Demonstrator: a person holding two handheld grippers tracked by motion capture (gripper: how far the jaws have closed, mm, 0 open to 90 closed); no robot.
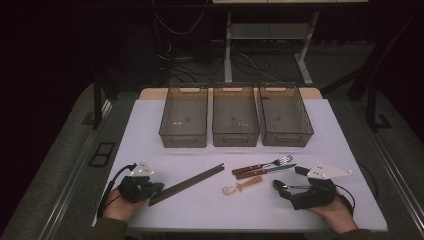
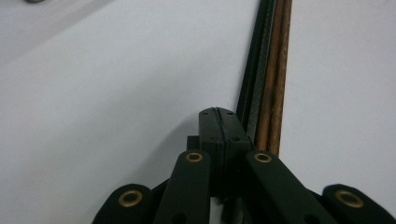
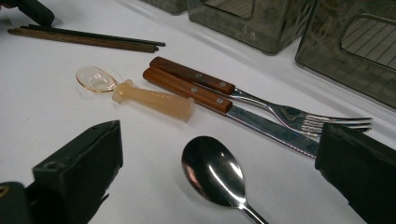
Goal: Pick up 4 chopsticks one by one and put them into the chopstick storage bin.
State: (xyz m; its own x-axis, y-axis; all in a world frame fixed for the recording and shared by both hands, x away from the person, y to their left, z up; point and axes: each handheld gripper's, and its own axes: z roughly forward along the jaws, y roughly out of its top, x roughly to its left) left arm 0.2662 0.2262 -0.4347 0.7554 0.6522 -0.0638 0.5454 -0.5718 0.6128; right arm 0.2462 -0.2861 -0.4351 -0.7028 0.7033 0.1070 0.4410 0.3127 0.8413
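Left hand-held gripper (image 2: 218, 114): clenched empty, just beside chopsticks (image 1: 186, 184) | right hand-held gripper (image 3: 219, 158): released, straddling steel spoon (image 3: 212, 170) beside chopsticks | risk: closed tips nudging chopsticks, rolling them apart.

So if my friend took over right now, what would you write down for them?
Left gripper: shut, holding nothing, its fingers beside the near end of the chopsticks.
Right gripper: open, with the metal spoon lying on the table between its fingers, not gripped.
Where things are: chopsticks at the left, the small see-through spoon in the middle, the fork and knife side by side to its right.
Done: nothing sorted; all three bins at the back are empty.
Left: probably every piece goes into a bin, perhaps starting with the metal spoon.
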